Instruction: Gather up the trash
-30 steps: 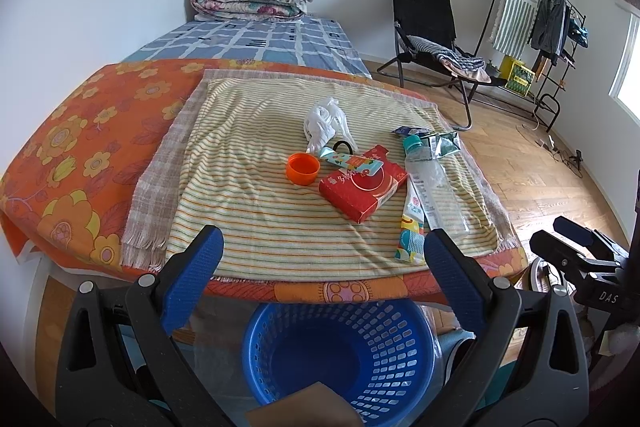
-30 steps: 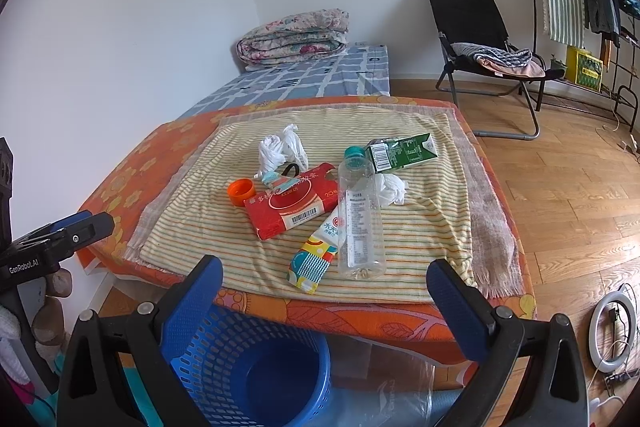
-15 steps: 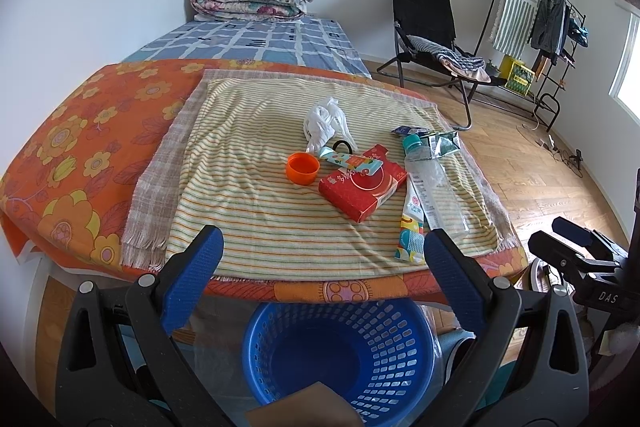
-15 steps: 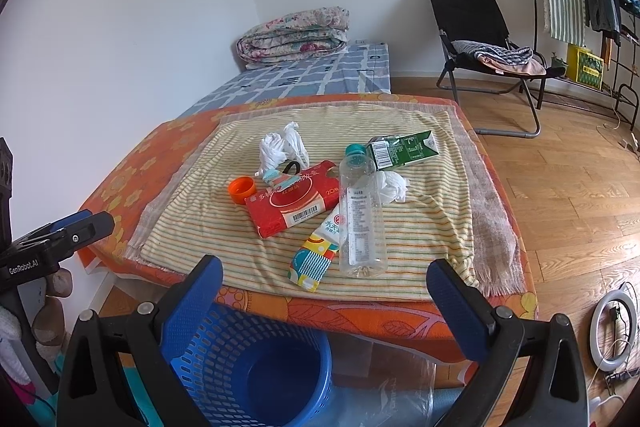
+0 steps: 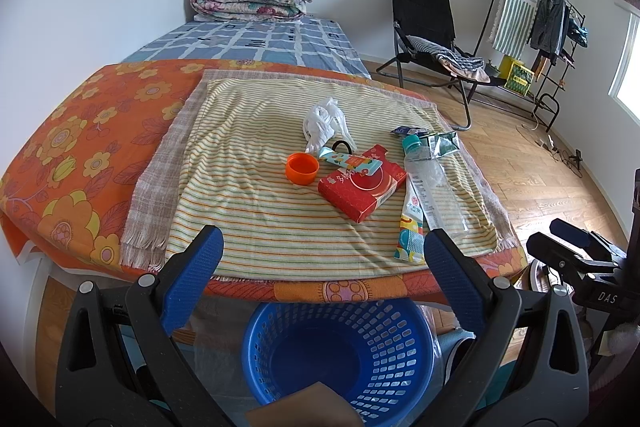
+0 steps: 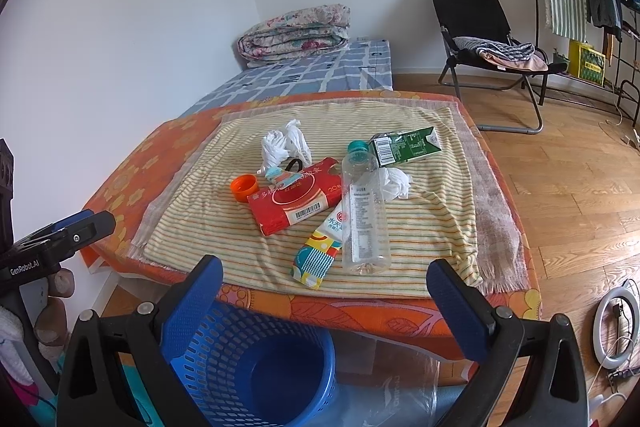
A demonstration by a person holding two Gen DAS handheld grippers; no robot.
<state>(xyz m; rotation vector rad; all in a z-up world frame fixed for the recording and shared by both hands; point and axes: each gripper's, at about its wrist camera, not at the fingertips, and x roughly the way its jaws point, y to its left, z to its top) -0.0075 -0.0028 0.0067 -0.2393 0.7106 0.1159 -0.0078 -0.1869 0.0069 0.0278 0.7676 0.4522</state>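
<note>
Since the earlier frame, we note almost no movement. Both left gripper (image 5: 320,259) and right gripper (image 6: 324,283) hover with jaws wide, empty. Next, probably: grasp the clear plastic bottle (image 6: 365,211) above the blue perforated plastic basket (image 6: 256,367).

both views are bright with soft, even daylight; in the left wrist view a window (image 5: 629,67) at the right edge is blown out to white. shadows are faint, only thin soft ones under the bottle (image 6: 365,211) and the red box (image 6: 296,195) on the striped cloth (image 6: 424,227). the wooden floor (image 6: 568,187) carries a mild sheen. focus is sharp at the centre. the fisheye lens bends straight lines strongly: the front edge of the bed (image 5: 60,155) curves, the walls bow, and the corners of each frame fall off into black vignette. detail softens slightly toward the rim.
</note>
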